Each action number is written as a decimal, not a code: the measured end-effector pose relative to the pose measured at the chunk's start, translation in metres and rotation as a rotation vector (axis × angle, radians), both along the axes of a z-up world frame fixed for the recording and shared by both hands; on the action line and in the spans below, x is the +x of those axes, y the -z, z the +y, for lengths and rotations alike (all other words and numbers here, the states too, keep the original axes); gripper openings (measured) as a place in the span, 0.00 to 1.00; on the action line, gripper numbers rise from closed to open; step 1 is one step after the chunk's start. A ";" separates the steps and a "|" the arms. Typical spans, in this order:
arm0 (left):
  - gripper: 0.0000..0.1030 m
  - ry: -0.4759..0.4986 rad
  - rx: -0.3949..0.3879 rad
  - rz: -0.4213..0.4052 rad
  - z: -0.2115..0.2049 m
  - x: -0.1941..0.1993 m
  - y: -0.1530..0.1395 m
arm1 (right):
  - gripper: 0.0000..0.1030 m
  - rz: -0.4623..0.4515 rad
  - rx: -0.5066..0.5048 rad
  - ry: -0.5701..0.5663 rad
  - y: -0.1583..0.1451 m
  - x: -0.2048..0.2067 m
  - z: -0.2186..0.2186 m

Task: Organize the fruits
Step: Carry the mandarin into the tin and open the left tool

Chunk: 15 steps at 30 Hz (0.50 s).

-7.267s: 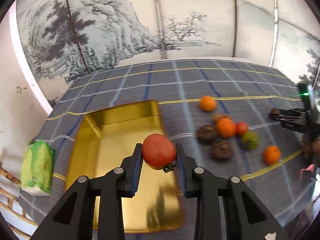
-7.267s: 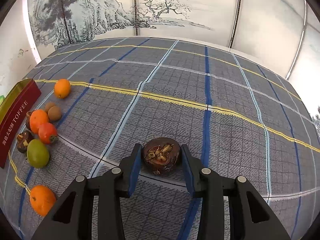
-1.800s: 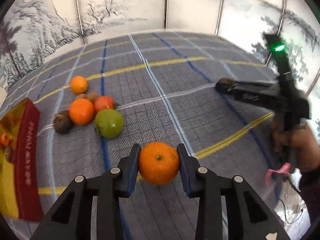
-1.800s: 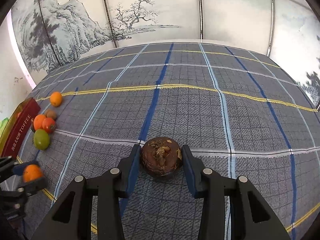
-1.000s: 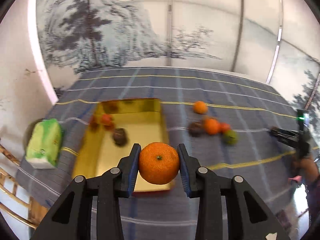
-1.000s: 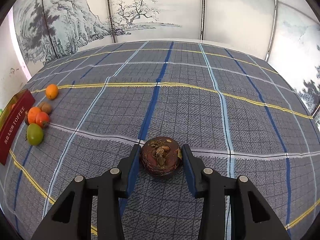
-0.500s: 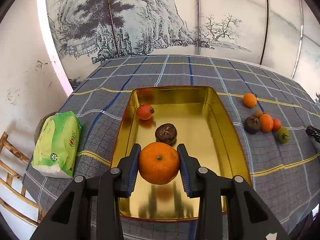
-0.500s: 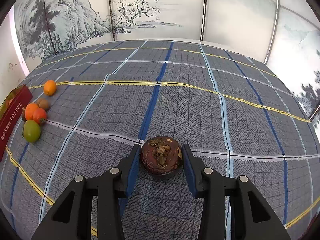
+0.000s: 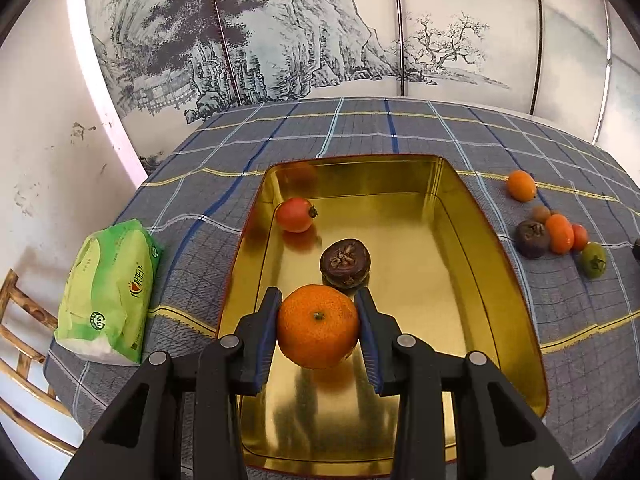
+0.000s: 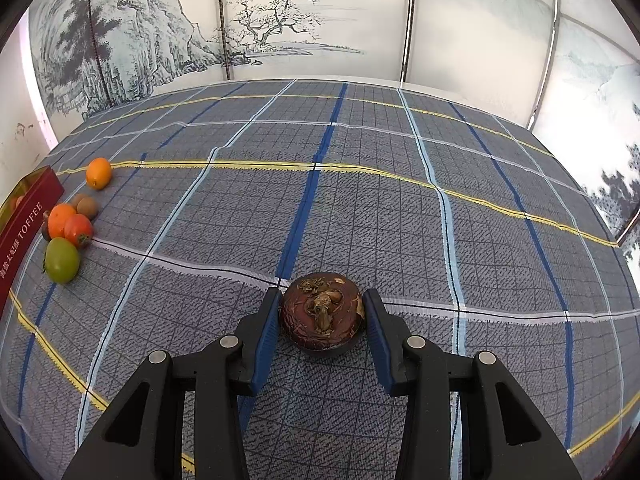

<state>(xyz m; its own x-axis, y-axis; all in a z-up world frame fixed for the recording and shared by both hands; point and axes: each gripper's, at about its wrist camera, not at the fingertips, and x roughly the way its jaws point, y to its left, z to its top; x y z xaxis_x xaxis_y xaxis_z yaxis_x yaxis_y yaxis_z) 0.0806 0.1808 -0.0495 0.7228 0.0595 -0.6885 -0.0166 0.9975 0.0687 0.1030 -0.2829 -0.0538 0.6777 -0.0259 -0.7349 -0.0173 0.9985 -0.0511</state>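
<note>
A: Left gripper [image 9: 319,330] is tilting down over the gold tin [image 9: 516,280], pads clamping an orange [image 9: 318,332] above the near end. A mangosteen [image 9: 345,263] is sitting just beyond, a tomato [image 9: 295,214] farther back.

B: Right gripper [image 10: 321,326] is angling down over the table [image 10: 360,208], pads pinching a second mangosteen [image 10: 322,320]. Loose fruit is lying far left by the tin.

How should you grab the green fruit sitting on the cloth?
Grip the green fruit across its rounded middle, coming down from above. A red fruit crowds its far end, so probably set the gripper fingers on its two bare long sides, one facing the tin, one facing open cloth.
</note>
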 end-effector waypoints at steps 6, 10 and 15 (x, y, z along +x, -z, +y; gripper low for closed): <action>0.33 0.007 0.015 0.000 -0.003 0.003 0.003 | 0.41 0.000 -0.001 0.000 0.000 0.000 0.000; 0.33 0.011 0.024 -0.004 -0.004 0.004 0.003 | 0.41 0.000 -0.001 0.000 0.000 0.000 0.000; 0.33 0.010 0.028 -0.004 -0.003 0.003 0.003 | 0.41 0.000 -0.001 0.000 0.000 0.000 0.000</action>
